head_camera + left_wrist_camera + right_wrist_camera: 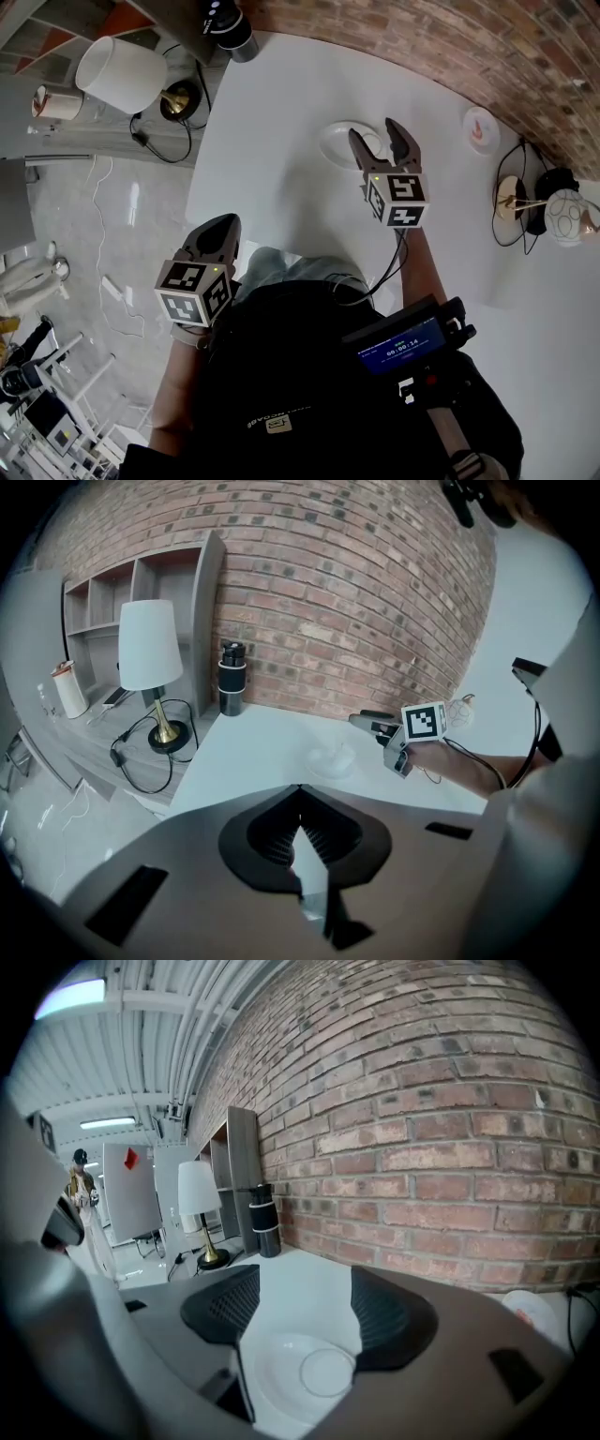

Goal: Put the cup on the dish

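A white dish lies on the white table, with nothing on it. My right gripper hovers just over the dish's right side, open and holding nothing. In the right gripper view the dish shows between and below the spread jaws of that gripper. A small white cup-like thing with orange inside sits further right by the brick wall, also seen low at the right in the right gripper view. My left gripper is shut and empty by the table's left edge; its own view shows its pads meeting.
A black cylinder stands at the table's far corner. A white-shaded lamp with a brass base and cable sits on the lower shelf to the left. Cables and round objects crowd the right. A brick wall borders the far side.
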Tool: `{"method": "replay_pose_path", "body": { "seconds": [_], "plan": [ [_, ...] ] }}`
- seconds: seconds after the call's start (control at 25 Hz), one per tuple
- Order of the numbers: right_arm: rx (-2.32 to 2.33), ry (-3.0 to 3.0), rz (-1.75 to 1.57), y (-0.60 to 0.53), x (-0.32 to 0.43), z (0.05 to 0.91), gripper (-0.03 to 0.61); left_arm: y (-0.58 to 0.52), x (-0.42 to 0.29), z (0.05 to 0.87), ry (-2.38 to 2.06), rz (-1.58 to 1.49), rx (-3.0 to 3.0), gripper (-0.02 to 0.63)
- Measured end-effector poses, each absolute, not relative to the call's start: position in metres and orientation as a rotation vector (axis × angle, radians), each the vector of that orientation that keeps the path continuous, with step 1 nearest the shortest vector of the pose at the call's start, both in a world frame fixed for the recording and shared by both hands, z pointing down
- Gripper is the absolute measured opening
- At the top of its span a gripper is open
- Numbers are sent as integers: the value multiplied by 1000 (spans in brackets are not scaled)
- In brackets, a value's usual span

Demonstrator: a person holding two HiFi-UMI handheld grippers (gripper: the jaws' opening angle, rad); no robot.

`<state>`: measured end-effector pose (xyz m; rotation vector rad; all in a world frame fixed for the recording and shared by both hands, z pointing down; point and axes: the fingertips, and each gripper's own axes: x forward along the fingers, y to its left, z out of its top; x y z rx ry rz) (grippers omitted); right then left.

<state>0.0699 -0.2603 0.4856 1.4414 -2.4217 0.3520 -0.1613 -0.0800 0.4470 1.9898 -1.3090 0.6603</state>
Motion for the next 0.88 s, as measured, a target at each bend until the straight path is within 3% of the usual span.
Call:
{"method": "replay_pose_path", "body": {
  "seconds": [0.52,0.64,0.88],
  "plan": [
    [1602,-2526,343,-212,89,384,301,-103,-134,432,-1148,621,2175,5],
    [1598,-2524,271,-200,92,366,264,-111,-122,427,-1107,609,2223,5],
    [1664,-2550,246,-178,100,324,250,-130,-94,408,-1017,572,2328,5]
  ]
}}
